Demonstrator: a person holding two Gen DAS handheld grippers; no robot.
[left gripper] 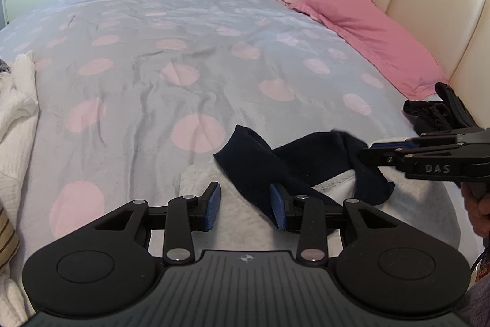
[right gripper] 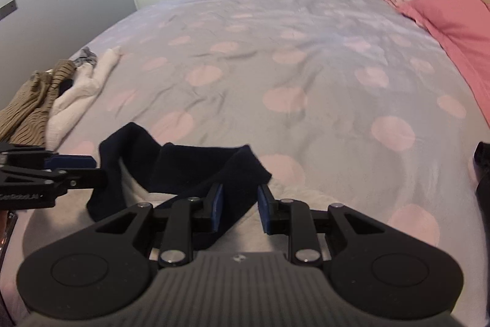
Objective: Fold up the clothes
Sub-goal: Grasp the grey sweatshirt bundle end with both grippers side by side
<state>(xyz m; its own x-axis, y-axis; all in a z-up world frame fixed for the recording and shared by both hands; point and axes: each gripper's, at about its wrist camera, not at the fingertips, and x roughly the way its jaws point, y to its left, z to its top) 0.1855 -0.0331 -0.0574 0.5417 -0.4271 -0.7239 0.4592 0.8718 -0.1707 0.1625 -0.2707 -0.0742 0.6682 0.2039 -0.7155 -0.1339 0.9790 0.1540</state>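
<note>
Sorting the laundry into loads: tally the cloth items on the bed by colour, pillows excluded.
Navy: 1, the navy sock bundle, possibly a pair
White: 2, the white garment and the white cloth under the navy
Brown striped: 1, the striped garment
Grey: 1, the grey piece
Black: 1, the black garment
Total: 6

Bed (left gripper: 183,29), grey with pink dots; dark sock (left gripper: 254,161) near the foot-side edge, pink pillow (left gripper: 376,36) by the headboard, white garment (left gripper: 15,100) opposite the pillow.
</note>
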